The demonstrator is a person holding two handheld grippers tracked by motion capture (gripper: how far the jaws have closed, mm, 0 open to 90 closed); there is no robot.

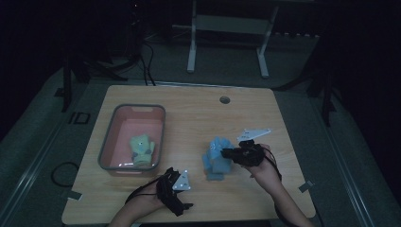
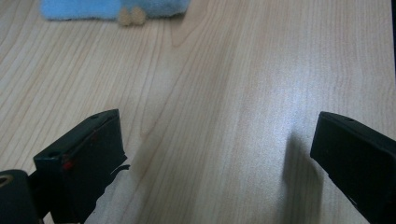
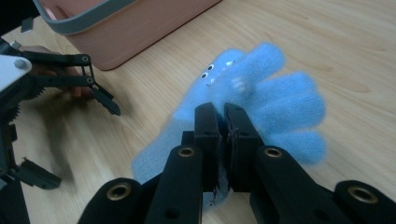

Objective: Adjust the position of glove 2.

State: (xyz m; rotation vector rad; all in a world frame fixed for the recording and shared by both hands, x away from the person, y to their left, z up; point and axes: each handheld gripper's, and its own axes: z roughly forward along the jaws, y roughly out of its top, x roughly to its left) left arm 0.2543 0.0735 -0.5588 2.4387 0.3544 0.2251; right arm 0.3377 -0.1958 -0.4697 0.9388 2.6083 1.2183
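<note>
- the pale wooden rectangular tabletop (image 1: 198, 118) carries everything here, with a small round grommet hole (image 1: 224, 100) near its far edge; around it the room is dark.
- a pink plastic bin with a grey rim (image 1: 108, 142) stands on the left half of the tabletop, its long side running away from the person.
- a light blue fuzzy glove puppet with small googly eyes (image 1: 216, 158) sits right of the tabletop's centre, well apart from the bin, partly lifted where it is pinched; its stubby fingers fan out in the right gripper view (image 3: 285, 109).
- a pale green plush glove puppet (image 1: 141, 149) lies inside the bin, toward its near end.
- the right tongs (image 1: 228, 153) come in from the right, a hand behind them, with a grey three-cornered plate on top; their jaws are pressed together on the blue puppet's fabric, seen close in the right gripper view (image 3: 223, 122).
- the left tongs (image 1: 182, 204) hang over the near edge of the tabletop, just in front of the bin's near end; in the left gripper view (image 2: 217, 140) their jaws stand wide apart with bare wood between them, and the blue puppet's edge (image 2: 84, 8) lies farther off at the top.
</note>
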